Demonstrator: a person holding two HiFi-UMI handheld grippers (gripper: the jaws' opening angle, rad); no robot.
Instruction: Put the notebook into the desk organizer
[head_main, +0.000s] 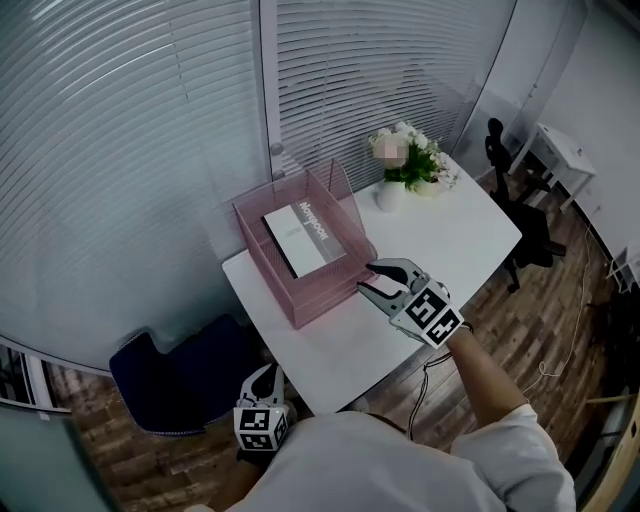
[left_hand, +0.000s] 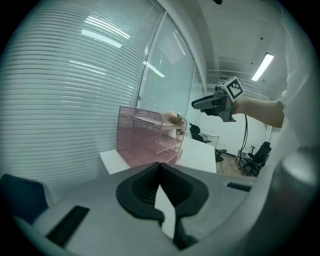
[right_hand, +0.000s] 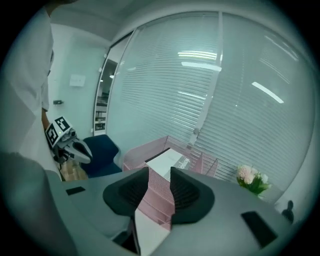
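Observation:
The white notebook (head_main: 305, 235) lies flat in the top tray of the pink mesh desk organizer (head_main: 300, 300), which stands at the white table's left end. In the right gripper view the notebook (right_hand: 170, 161) shows beyond the jaws, on top of the organizer (right_hand: 134, 156). My right gripper (head_main: 368, 278) hovers at the organizer's front right corner, its jaws apart with nothing between them (right_hand: 160, 172). My left gripper (head_main: 262, 382) hangs low, below the table's near edge, with its jaws together and empty (left_hand: 159, 167). The left gripper view looks toward the organizer (left_hand: 145, 145) and the right gripper (left_hand: 200, 104).
A white vase of flowers (head_main: 405, 165) stands at the table's (head_main: 440, 240) far side. A dark blue chair (head_main: 180, 380) sits left of the table by the blinds-covered glass wall. A black office chair (head_main: 520, 205) and a white desk (head_main: 560, 150) lie to the right.

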